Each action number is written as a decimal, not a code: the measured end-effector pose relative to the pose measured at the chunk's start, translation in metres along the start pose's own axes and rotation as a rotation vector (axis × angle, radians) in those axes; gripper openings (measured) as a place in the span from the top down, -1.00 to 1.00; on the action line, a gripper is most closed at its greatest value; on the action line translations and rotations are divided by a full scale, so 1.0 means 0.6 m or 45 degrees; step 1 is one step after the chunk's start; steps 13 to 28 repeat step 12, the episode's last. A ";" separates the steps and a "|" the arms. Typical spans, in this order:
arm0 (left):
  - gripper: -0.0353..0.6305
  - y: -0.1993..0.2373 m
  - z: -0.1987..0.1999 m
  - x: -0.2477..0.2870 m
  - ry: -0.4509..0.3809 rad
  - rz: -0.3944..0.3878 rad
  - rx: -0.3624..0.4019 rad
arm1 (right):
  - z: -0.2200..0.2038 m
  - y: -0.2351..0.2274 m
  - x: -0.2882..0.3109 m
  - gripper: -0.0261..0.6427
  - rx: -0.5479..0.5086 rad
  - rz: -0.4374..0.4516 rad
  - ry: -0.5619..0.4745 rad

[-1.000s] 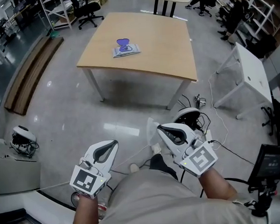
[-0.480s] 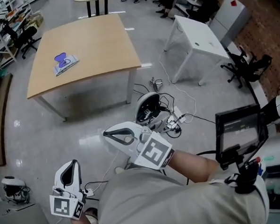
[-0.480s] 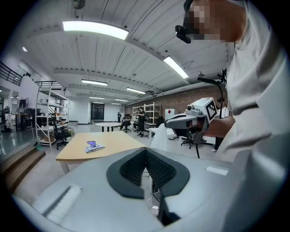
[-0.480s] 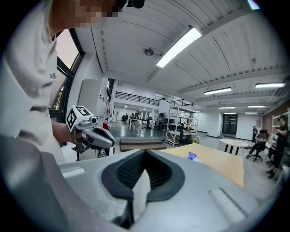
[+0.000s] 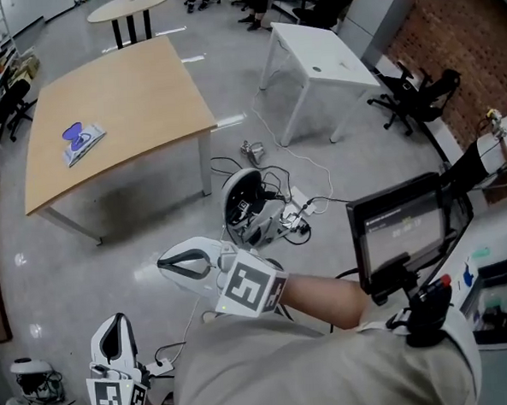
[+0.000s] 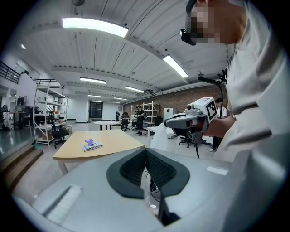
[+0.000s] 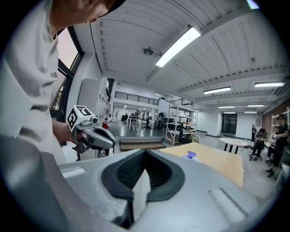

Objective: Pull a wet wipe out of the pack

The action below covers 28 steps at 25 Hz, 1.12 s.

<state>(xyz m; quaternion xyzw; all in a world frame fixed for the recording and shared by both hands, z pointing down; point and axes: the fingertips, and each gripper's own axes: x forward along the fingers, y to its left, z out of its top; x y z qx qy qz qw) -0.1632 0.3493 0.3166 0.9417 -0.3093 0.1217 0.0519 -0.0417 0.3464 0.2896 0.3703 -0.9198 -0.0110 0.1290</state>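
My right gripper [image 5: 167,264] jaws pinch a white wet wipe [image 7: 140,192] (1 sheet, I think). Left gripper [image 5: 117,321] jaws pressed together, nothing between. Pack [image 5: 83,139] lies on the tabletop [image 5: 135,93], well apart from both.

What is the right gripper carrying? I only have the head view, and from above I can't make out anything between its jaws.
Observer: Seen from its own camera, the right gripper has its jaws shut on a white wet wipe. The sheet stands upright between them.
Operator: Is the other one holding anything?
Observer: No. In the left gripper view, the left gripper has its jaws closed together with nothing between them.
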 end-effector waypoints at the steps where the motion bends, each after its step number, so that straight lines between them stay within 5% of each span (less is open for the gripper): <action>1: 0.88 0.000 0.000 0.008 0.002 -0.004 -0.002 | -0.003 -0.006 -0.001 0.92 0.003 -0.002 0.001; 28: 0.88 -0.012 -0.010 0.032 0.018 -0.034 -0.006 | -0.018 -0.021 -0.010 0.92 0.015 -0.014 0.004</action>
